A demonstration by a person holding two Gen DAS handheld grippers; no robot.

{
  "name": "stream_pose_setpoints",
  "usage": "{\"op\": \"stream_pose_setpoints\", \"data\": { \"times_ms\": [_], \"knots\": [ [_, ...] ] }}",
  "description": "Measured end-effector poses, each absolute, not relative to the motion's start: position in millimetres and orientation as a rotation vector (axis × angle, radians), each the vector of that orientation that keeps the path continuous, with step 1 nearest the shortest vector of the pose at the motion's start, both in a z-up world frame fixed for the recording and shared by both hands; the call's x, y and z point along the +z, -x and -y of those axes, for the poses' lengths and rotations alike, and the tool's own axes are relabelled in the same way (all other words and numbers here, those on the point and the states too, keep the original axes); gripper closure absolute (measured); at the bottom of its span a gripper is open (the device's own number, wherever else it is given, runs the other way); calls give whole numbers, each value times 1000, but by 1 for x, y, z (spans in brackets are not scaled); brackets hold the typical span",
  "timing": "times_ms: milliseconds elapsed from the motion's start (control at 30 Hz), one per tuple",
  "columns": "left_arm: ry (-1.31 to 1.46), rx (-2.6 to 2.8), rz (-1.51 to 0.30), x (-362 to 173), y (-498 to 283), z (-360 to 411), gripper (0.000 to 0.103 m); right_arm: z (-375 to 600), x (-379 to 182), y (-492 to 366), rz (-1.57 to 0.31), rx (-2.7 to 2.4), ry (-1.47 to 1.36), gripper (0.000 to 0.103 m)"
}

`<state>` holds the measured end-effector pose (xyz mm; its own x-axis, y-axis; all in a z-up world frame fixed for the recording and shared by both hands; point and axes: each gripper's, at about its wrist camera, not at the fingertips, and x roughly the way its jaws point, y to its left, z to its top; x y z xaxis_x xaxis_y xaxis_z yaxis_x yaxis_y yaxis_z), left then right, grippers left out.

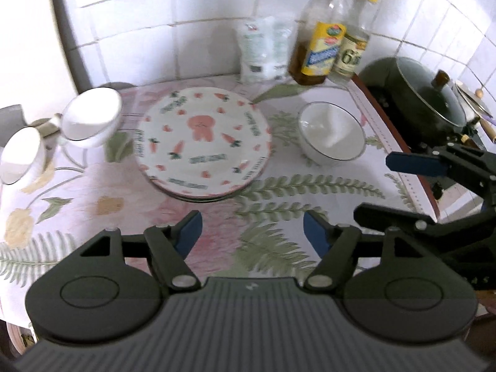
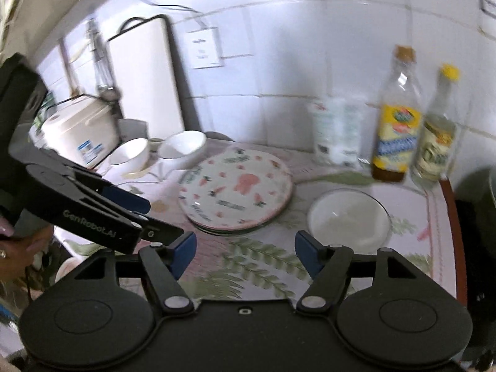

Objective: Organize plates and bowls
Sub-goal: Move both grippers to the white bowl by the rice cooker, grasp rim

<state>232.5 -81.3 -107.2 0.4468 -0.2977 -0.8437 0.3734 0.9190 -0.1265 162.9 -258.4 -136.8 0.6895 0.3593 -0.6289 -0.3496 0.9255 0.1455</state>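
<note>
Ceramic carrot-print plate stack [image 1: 203, 142] centre of cloth: landmark. White bowl [image 1: 331, 135] just right of it, two bowls [image 1: 93, 121] tilted at left. Left gripper [image 1: 252, 232], right gripper [image 2: 245, 252]: jaws apart, empty, hovering near stack's front edge, likely free for next pick.

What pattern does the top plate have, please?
White plate with pink rabbit and carrots; clearest in left wrist view.

Three white bowls [image 1: 331, 135], one stack of carrot-print plates [image 1: 203, 141], two bottles [image 1: 319, 37], one white packet [image 1: 263, 49], one lidded dark pot [image 1: 421, 90]
</note>
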Motion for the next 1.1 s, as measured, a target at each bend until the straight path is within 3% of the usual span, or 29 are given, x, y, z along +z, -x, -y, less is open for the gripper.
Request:
{"op": "stream_pose_setpoints", "data": {
  "times_ms": [400,633,1100],
  "knots": [
    [-47,-307,-902,-104,-236,-1,19,175,-125,-193,-597,504,79,28],
    [-57,-214,-808,-118,-262,-38,15,146,-128,-236,-506,545,-8,28],
    [140,-123,-771,-161,-355,-95,19,121,-182,-369,-690,498,-255,28]
  ]
}}
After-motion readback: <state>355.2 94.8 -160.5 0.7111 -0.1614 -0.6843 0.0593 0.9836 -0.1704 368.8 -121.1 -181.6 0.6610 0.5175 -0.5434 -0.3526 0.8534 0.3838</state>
